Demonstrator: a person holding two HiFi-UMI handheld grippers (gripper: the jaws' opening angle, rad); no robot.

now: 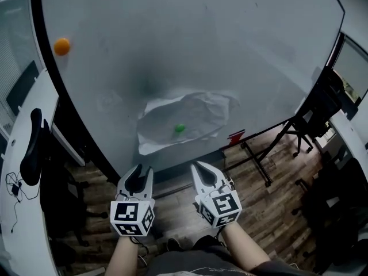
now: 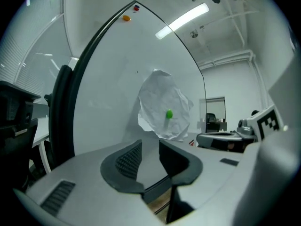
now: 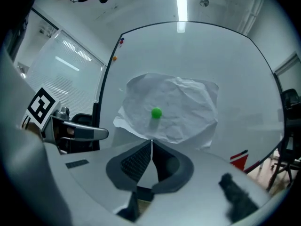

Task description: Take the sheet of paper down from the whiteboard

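Note:
A crumpled white sheet of paper (image 1: 192,117) hangs low on the whiteboard (image 1: 201,45), pinned by a small green magnet (image 1: 180,129). Both grippers hover in front of the board, below the sheet and apart from it. My left gripper (image 1: 144,170) is open, with nothing between its jaws. My right gripper (image 1: 199,166) is shut and empty. In the left gripper view, the paper (image 2: 160,98) and green magnet (image 2: 169,113) lie ahead of the spread jaws (image 2: 149,144). The right gripper view shows the paper (image 3: 181,102) and magnet (image 3: 156,112) just above the closed jaws (image 3: 151,143).
An orange magnet (image 1: 62,46) sits at the board's upper left, and a red magnet (image 2: 136,7) near its top corner. A black office chair (image 1: 33,145) and white desk (image 1: 23,211) stand at left. The board's black stand legs (image 1: 259,163) cross the wooden floor at right.

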